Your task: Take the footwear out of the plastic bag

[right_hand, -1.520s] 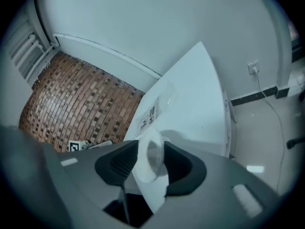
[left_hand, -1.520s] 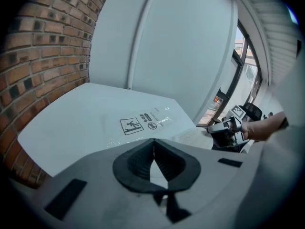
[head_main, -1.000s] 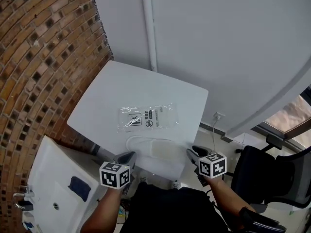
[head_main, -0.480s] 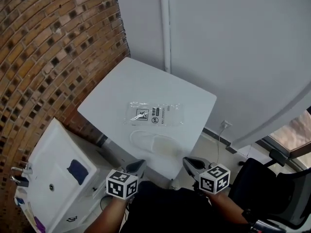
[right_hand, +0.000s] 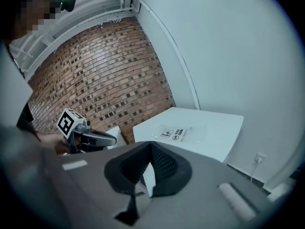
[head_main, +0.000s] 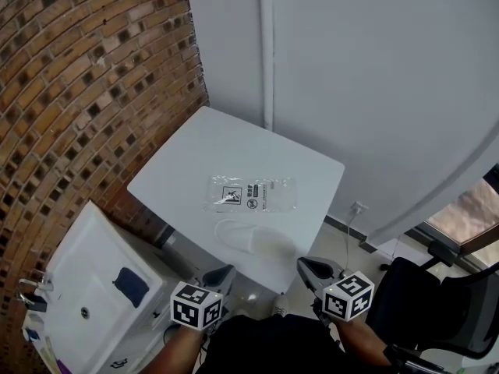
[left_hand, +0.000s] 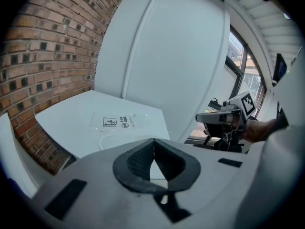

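Both my claws have drawn back off the table's near edge since a second ago. A brick wall (head_main: 78, 92) stands far left. My left claw (head_main: 221, 275) hangs just off the near edge of the white table (head_main: 210, 150), clenched on nothing. At the table's middle the clear plastic bag (head_main: 251, 194) lies flat. The white slipper (head_main: 253, 240) lies just near of it, outside the bag. My right claw (head_main: 312, 269) is also clenched and empty, off the near right corner.
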